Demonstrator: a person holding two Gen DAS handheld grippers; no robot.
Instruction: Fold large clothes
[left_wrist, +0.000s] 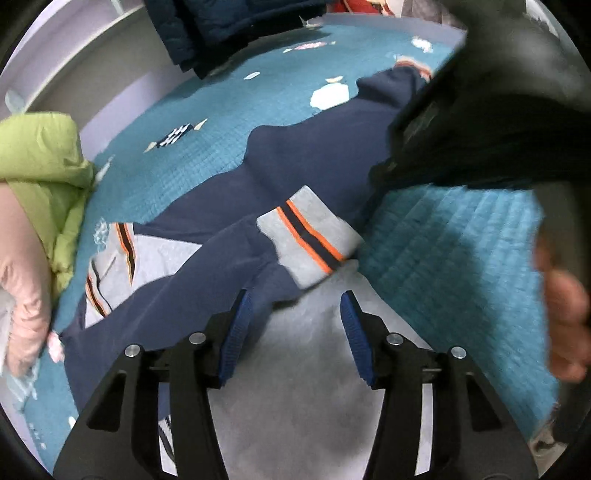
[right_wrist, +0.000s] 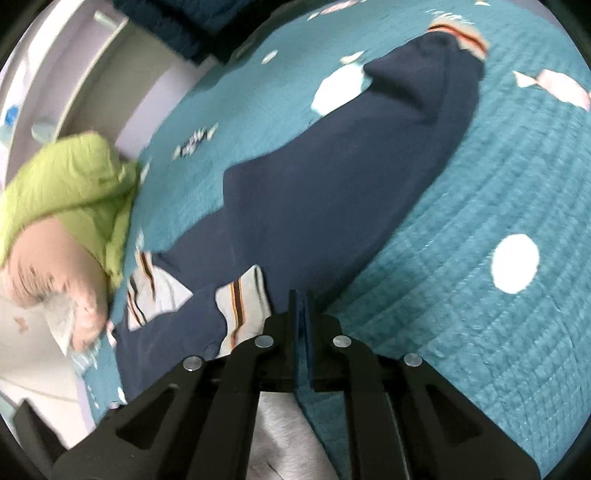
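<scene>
Jacket (left_wrist: 303, 155), navy with grey striped cuffs, is spread on a teal bed (left_wrist: 454, 258), its long axis running from near the claws away toward the far cuff (left_wrist: 413, 68). One sleeve is folded across the body, so that its grey cuff (left_wrist: 310, 236) lies just ahead of the left claw (left_wrist: 295, 332).

The left claw is held wide open with nothing between its blue pads (left_wrist: 236, 332); grey lining of the jacket is seen beneath it. The right claw (right_wrist: 303, 325) is closed tight, the pads pressed together; a thin edge may be pinched, but that cannot be told, since teal bed and grey cloth both lie under it. In the right wrist view the folded cuff (right_wrist: 243, 299) is just left of that claw.

The left claw is judged the nearer to the cuff, which lies directly forward of it. A green garment (left_wrist: 40, 158) and a pink one (left_wrist: 22, 280) are piled at the left, well apart from the fold line.
</scene>
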